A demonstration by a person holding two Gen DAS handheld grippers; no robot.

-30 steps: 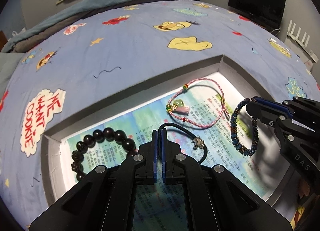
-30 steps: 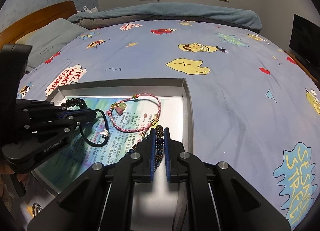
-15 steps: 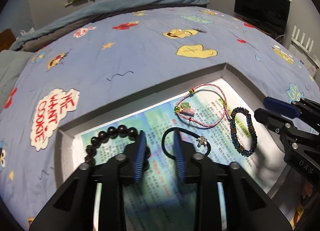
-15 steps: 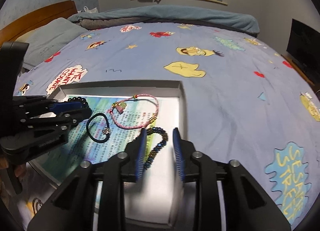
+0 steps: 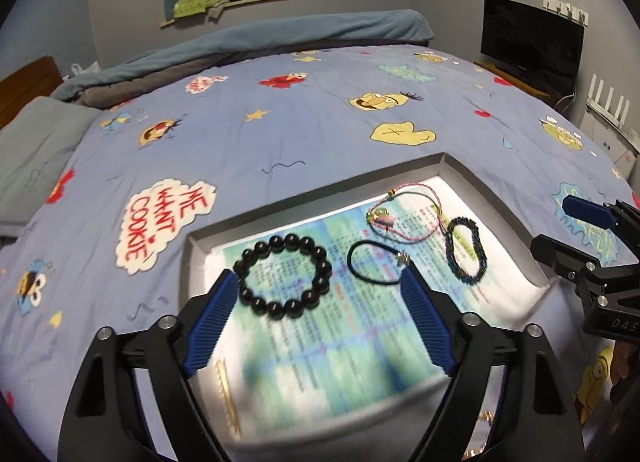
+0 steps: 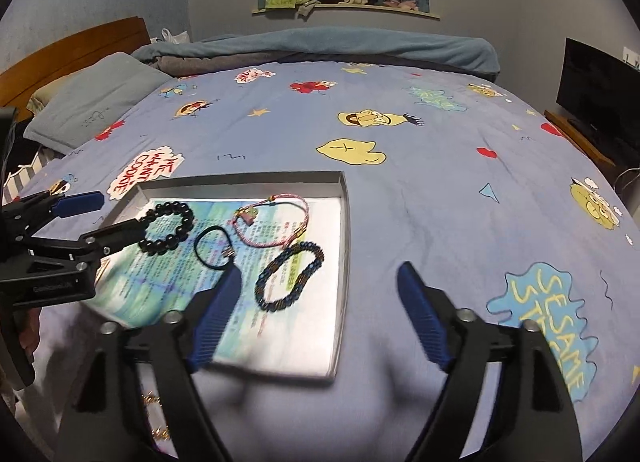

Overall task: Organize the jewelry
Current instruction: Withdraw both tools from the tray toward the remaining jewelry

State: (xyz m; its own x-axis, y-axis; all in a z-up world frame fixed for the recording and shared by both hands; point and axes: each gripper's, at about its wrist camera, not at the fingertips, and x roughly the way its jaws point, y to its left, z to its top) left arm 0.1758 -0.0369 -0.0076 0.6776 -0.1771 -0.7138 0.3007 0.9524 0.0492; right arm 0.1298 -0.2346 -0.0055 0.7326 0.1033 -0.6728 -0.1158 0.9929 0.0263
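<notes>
Both sets of tongs over a shallow grey box lid (image 5: 472, 174) on a blue cartoon-print bedspread (image 5: 280, 134): left gripper (image 5: 316, 322) with jaws spreading apart, nothing between the blue pads (image 5: 210, 322), hanging above the lid's near-left part; right gripper (image 6: 320, 314) likewise opening and empty, straddling the lid's right wall, also seen at the right edge of the left wrist view. Four bracelets flat on a printed paper sheet (image 5: 320, 346) lining the lid, none touched by a pad: black bead bracelet (image 5: 286, 276) at the left, thin black cord bracelet (image 5: 374, 264) with a small silver charm just right of it, pink woven cord bracelet (image 5: 404, 212) toward the far corner, blue-and-gold beaded bracelet (image 5: 466, 250) at the right, apparently touching the pink cord's end
</notes>
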